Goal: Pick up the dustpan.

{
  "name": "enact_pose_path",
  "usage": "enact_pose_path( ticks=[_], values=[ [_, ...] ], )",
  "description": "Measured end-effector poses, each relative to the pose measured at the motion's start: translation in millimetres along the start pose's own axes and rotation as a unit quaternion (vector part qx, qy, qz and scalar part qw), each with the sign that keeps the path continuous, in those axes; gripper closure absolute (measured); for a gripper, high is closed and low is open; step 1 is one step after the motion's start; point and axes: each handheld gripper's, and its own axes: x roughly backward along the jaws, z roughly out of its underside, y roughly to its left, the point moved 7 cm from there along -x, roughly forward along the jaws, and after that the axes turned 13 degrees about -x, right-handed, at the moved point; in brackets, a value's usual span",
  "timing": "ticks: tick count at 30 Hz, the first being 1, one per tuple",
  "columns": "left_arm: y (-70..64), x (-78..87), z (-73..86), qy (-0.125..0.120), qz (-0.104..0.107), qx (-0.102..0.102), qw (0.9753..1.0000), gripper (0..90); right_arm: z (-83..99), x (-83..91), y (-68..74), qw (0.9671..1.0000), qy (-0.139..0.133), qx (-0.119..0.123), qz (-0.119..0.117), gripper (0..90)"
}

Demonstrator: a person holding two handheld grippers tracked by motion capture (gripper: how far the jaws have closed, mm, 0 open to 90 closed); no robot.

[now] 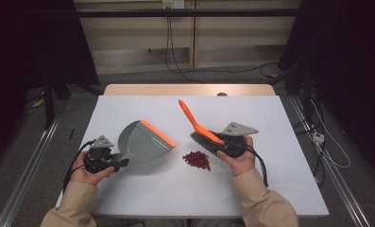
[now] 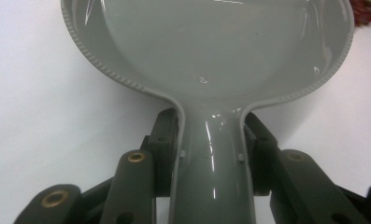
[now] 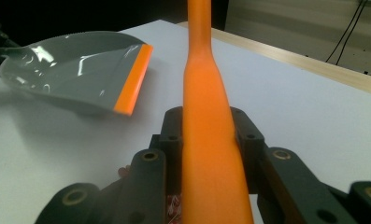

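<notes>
Left gripper [image 1: 115,163] clamped on the grey handle of the dustpan [image 1: 145,141], jaws pressed to both sides of the handle in the left gripper view. Dustpan [image 2: 206,46] sits left of centre on the surface [image 1: 270,123], toward the near edge, handle pointing to the near left corner, orange lip facing right and slightly toward the far edge. Pan interior is bare grey plastic, glossy with reflections, nothing lying in it in either the high view or the left gripper view. Orange lip [image 3: 132,80] looks raised a bit off the surface in the right gripper view, with a shadow under it; whether the pan rests flat, cannot tell.

Right gripper [image 1: 225,145] closed around the brush [image 1: 201,128], jaws gripping the orange handle [image 3: 206,121] on both sides. Brush is right of centre, handle angling up toward the far edge, dark bristles down near the surface beside the hand.

Pile of small red beads [image 1: 197,160] lies on the surface between dustpan and brush, toward the near edge, just beside the bristles and apart from the dustpan lip. A bit of the red pile [image 2: 367,10] shows at the top right corner of the left gripper view, outside the pan rim. All beads on the surface, none in the pan.
</notes>
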Motion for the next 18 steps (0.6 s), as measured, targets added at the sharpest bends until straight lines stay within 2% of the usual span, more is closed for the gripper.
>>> enact_pose_path(
  ticks=[4,7,8,12,18],
  values=[
    [-10.0,-1.1,-1.1,0.004,0.022,-0.033,0.9992,63.1,0.0,0.5,-2.5,1.0,-0.003,-0.003,0.006,71.3],
    [-15.6,-1.8,-0.6,0.006,0.038,-0.049,0.9981,63.2,0.4,1.2,-3.5,1.0,-0.003,-0.005,0.007,71.2],
    [-18.1,-2.2,0.0,0.006,0.046,-0.048,0.9977,63.1,0.6,1.2,-3.8,0.9999,-0.003,-0.007,0.008,71.3],
    [-23.8,-2.6,2.1,0.012,0.061,-0.057,0.9964,63.1,1.8,1.2,-4.9,0.9999,-0.003,-0.009,0.01,71.3],
    [-29.2,-1.3,6.4,0.014,0.073,-0.062,0.9953,63.1,1.8,1.4,-6.4,0.9998,-0.005,-0.011,0.014,71.3]
  ],
)
